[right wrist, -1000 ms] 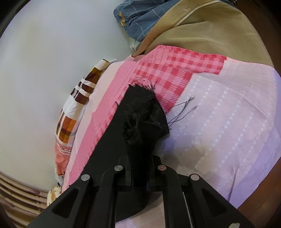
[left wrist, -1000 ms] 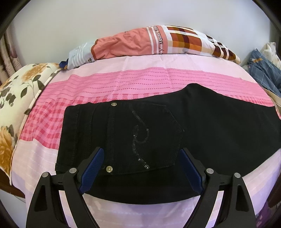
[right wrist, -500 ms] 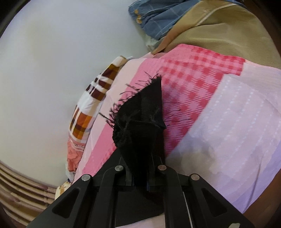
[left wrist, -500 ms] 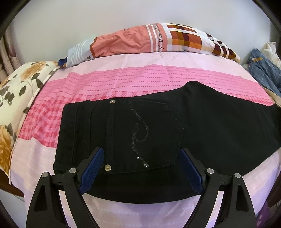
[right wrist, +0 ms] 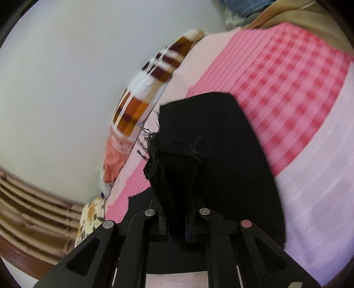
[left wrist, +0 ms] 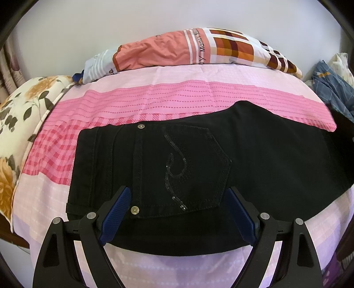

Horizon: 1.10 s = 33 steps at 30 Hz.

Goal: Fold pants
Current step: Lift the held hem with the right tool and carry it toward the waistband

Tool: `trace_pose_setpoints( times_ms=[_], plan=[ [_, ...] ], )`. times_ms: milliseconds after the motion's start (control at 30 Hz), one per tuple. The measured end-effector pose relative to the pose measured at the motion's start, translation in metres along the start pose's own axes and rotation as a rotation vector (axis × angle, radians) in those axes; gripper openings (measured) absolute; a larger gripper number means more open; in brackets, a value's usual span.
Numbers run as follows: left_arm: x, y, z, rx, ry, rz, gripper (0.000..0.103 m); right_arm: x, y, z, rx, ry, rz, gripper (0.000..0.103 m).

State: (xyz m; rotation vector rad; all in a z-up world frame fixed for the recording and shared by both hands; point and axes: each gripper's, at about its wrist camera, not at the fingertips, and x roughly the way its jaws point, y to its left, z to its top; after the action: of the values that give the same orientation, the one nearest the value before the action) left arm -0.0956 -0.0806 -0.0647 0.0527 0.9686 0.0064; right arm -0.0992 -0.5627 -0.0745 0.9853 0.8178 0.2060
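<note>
Black pants [left wrist: 254, 159] lie flat on the pink bed sheet [left wrist: 154, 99], waistband to the left, a sequined back pocket [left wrist: 181, 170] facing up. My left gripper [left wrist: 178, 199] is open, its blue-padded fingers [left wrist: 115, 208] held wide over the pocket near the pants' near edge. My right gripper [right wrist: 177, 212] is shut on the frayed leg hem [right wrist: 174, 152] and holds it lifted above the leg [right wrist: 232, 159], which lies on the sheet below.
A striped and checked pillow [left wrist: 194, 51] lies at the back by the white wall. A floral pillow [left wrist: 20, 115] is at the left edge. Blue clothing [left wrist: 331, 88] is piled at the right. A tan blanket [right wrist: 309, 17] lies beyond the sheet.
My right gripper has lifted the hem and carried it back over the leg, towards the waist. My left gripper has stayed open over the pocket with almost no motion.
</note>
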Motion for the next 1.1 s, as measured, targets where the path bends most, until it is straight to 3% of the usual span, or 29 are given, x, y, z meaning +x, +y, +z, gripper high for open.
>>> trace_pose_setpoints(
  times_ms=[667, 1100],
  plan=[
    [0.008, 0.000, -0.003, -0.005, 0.033, -0.010, 0.088, 0.095, 0.055, -0.078, -0.081, 0.280, 0.075, 0.009],
    [0.010, 0.001, -0.003, -0.011, 0.041, -0.014, 0.088, 0.112, 0.063, -0.103, -0.124, 0.351, 0.066, 0.010]
  ],
)
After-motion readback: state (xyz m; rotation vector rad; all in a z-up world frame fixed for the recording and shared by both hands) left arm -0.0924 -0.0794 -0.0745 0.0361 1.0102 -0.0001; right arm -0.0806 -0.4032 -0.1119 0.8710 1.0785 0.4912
